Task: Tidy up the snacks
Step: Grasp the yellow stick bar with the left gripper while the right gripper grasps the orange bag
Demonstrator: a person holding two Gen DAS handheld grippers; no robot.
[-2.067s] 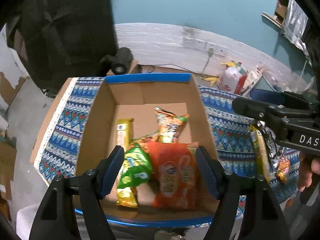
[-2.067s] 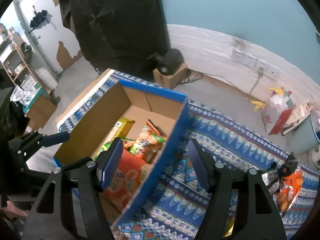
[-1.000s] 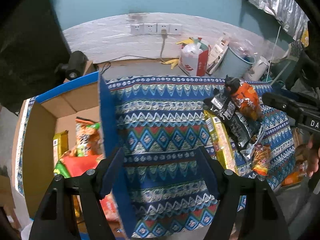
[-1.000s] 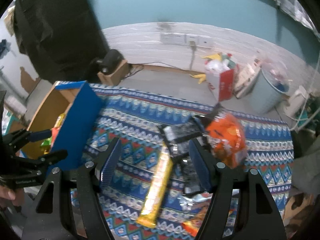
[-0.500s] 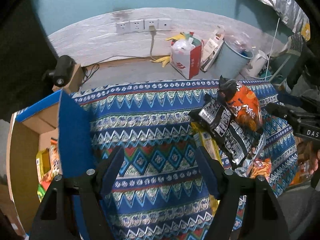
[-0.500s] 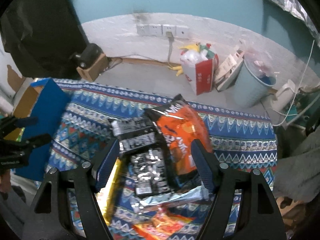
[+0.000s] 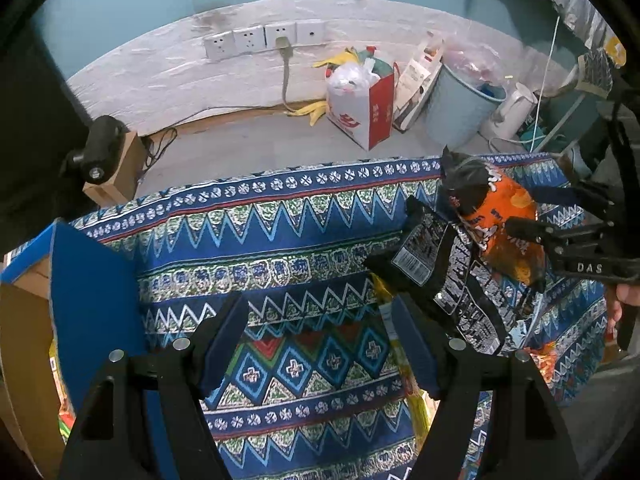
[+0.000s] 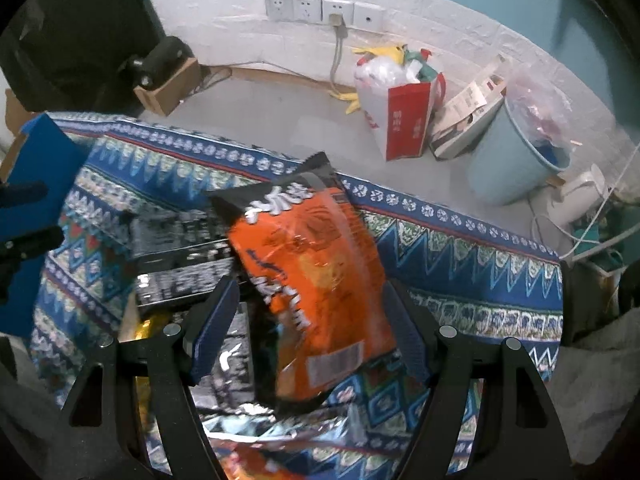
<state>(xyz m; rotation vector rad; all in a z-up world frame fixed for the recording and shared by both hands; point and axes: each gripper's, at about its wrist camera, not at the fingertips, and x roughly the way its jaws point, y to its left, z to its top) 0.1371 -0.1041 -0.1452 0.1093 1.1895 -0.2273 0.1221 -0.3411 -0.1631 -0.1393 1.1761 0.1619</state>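
Note:
An orange chip bag (image 8: 312, 264) lies on black snack bags (image 8: 176, 260) on the patterned cloth (image 8: 460, 272). My right gripper (image 8: 312, 328) is open just above them, the orange bag between its fingers and its left pad clear of it. In the left wrist view it (image 7: 536, 212) hovers over that orange bag (image 7: 500, 220). My left gripper (image 7: 320, 344) is open over bare cloth, with a yellow pack (image 7: 408, 380) beside its right finger and the black bags (image 7: 448, 276) beyond. The blue-walled cardboard box (image 7: 92, 292) is at the left edge, with snacks showing low inside.
Past the table's far edge are a red-and-white bag (image 7: 360, 104), a pale blue bucket (image 7: 460, 108), a white kettle (image 7: 512, 112) and a small camera on a carton (image 7: 100, 152). A silver wrapper (image 8: 256, 420) lies near the front. The box (image 8: 36, 168) stands left.
Both grippers moved right from the box toward the snack pile. The right one sank over the orange bag, which now fills the gap between its fingers. The box slid to the left edge.

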